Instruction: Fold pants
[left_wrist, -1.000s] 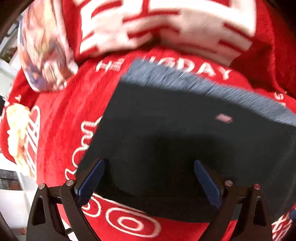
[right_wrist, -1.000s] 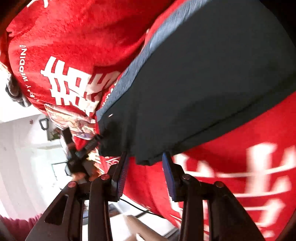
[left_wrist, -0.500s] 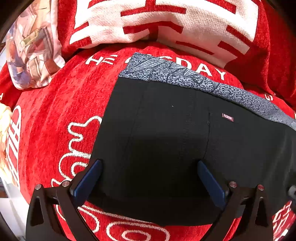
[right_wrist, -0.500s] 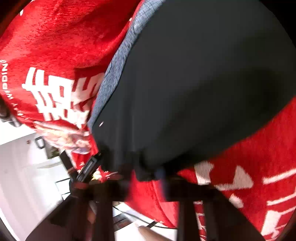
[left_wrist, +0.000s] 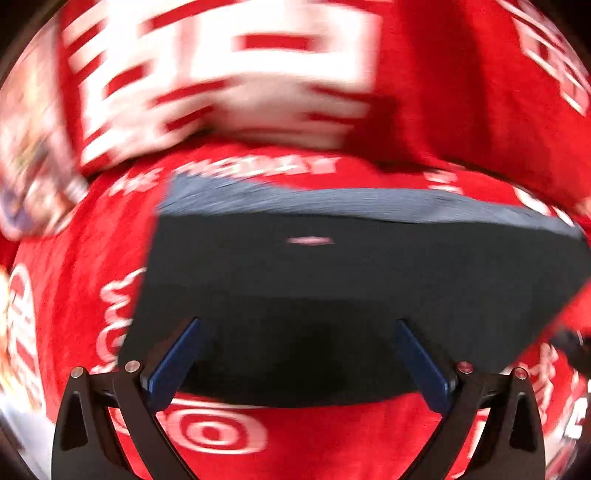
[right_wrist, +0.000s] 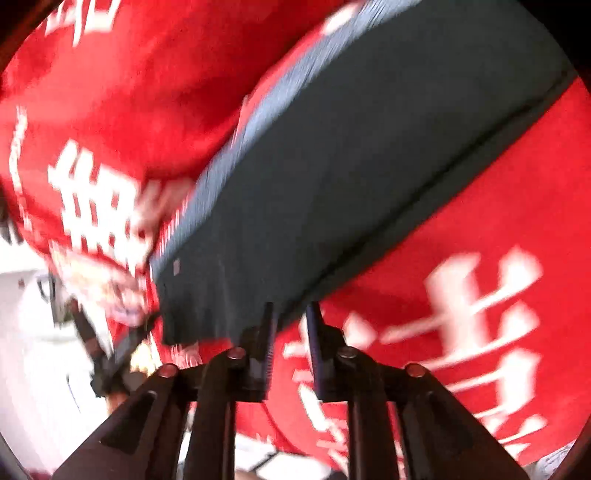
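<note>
- I am looking at the pants (left_wrist: 332, 288) lying flat on a red blanket (left_wrist: 92, 266) with white lettering; it looks like a bed or sofa, I cannot tell which.
- They are showing as a compact dark rectangle, grey waistband (left_wrist: 351, 203) along the far edge, so I am judging at least one fold done.
- My left gripper (left_wrist: 297, 354) is hovering over the near edge, its fingers (left_wrist: 173, 362) spread wide and gripping nothing.
- My right gripper (right_wrist: 290, 332) is sitting at the near corner of the pants (right_wrist: 351, 177), fingers narrowed to a small gap; blur is keeping me from telling whether cloth is between them.
- A final fold or smoothing is possibly remaining, I am guessing.
- Both views are blurring, so finer creases are escaping me.
</note>
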